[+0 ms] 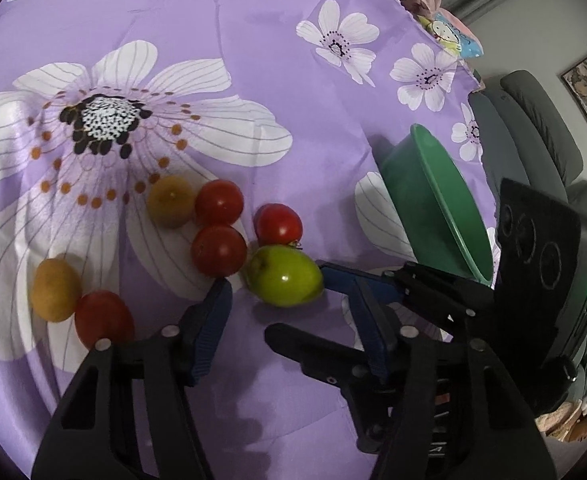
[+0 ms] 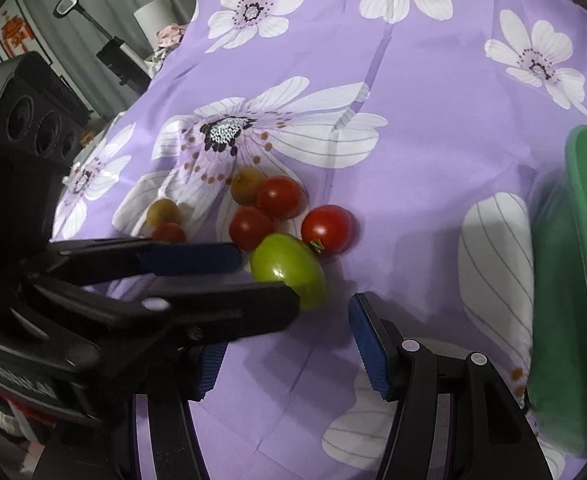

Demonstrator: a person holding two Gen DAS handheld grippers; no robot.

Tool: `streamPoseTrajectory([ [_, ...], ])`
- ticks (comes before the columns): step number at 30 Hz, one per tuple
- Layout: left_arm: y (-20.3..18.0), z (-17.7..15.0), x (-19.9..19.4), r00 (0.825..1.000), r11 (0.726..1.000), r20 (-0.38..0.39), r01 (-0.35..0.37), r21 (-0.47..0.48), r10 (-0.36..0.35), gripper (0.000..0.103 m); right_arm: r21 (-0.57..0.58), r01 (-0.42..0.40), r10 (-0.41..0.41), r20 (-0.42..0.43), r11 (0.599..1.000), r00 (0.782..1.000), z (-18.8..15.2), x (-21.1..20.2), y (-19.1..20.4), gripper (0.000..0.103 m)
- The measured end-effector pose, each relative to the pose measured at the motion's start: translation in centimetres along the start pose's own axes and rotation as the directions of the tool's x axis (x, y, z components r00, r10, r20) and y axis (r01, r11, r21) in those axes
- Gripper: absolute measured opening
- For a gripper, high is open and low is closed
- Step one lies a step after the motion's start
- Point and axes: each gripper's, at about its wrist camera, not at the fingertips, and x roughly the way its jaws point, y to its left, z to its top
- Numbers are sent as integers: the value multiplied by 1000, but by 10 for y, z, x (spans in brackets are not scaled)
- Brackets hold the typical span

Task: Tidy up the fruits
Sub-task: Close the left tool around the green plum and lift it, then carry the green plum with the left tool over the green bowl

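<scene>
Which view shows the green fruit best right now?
The left wrist view: the green fruit lies whole and unobstructed beside the red tomatoes. In the right wrist view the left gripper's finger covers the green fruit's lower left edge.

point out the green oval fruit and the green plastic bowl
green oval fruit [image 1: 285, 280], left wrist view, middle of its glossy skin
green plastic bowl [image 1: 407, 192], left wrist view, outer wall
</scene>
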Motion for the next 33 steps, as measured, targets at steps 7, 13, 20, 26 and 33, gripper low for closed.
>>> streamPoseTrajectory([
  [7,2,4,3,1000,1000,4,12,-2,-12,48,-35,18,-18,-2,999,1000,6,4,2,58],
  [13,1,8,6,1000,1000,1,15,0,-15,44,-49,27,-27,0,998,1000,6,5,3,45],
  [20,2,10,8,1000,1000,-5,11,-6,-11,39,-61,30,-30,3,998,1000,8,7,7,38],
  [26,-7,6,1,1000,1000,17,11,24,-11,39,-62,40,-37,34,997,999,4,-3,9,38],
  [33,-29,-6,-14,998,995,61,-30,99,24,39,-68,43,-37,84,997,996,-6,-23,17,38],
])
